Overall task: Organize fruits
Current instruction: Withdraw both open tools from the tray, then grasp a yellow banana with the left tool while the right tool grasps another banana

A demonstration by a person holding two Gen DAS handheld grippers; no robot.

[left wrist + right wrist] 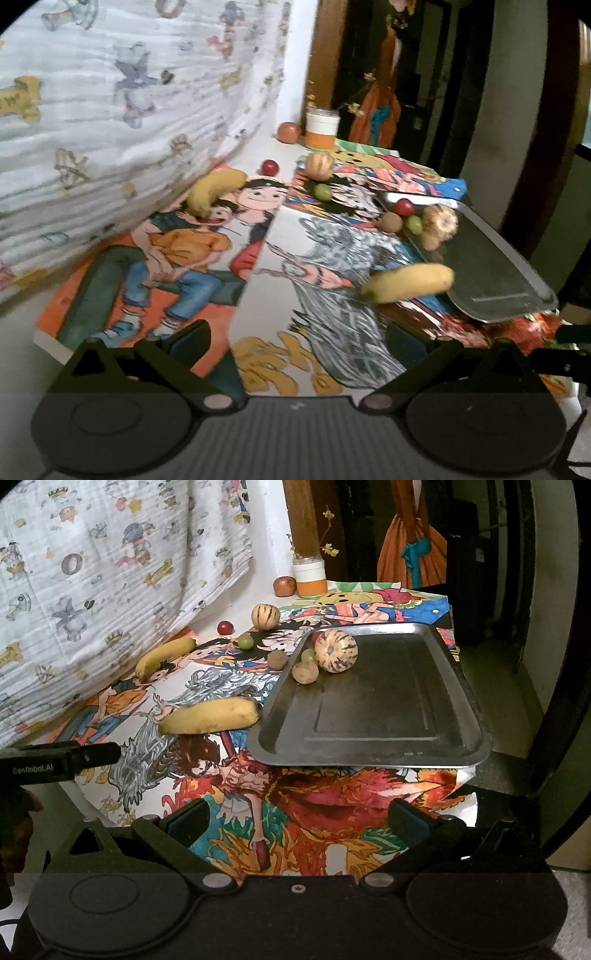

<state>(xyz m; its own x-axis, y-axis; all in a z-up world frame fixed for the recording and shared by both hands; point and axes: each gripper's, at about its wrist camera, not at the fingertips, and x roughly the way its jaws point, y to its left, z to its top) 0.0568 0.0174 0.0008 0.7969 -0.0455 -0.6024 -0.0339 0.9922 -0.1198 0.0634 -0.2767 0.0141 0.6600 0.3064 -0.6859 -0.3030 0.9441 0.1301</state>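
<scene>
Both pairs of jaws spread wide and empty: left gripper (299, 343) low in its frame over the cartoon-printed cloth (184, 258), right gripper (299, 821) low in its frame, well short of the metal tray (388, 716).

In the right wrist view, already on the tray's upper left corner: a striped melon-like fruit (335, 651), a brown kiwi-like fruit (305, 672), a green grape (308, 655), with a red one barely showing behind the melon. Off the tray on the bench: near banana (210, 716) just beside the tray's left rim, a second kiwi-like fruit (277, 660), far banana (164, 657) at left centre, green grape (245, 641), red grape (225, 627), second striped fruit (265, 616), and a reddish fruit (284, 586) beside an orange-and-white jar (310, 578) at upper centre.

Likely trouble ahead:
- Round fruits rolling off when nudged by an open finger.
- Grapes squashed or squirted out under a hard pinch.
- Tray skating on the cloth if bumped, its lower edge apparently past the bench edge.
- Piled corner fruits knocked by a newcomer.
- Jar tipped while reaching for the reddish fruit.
</scene>
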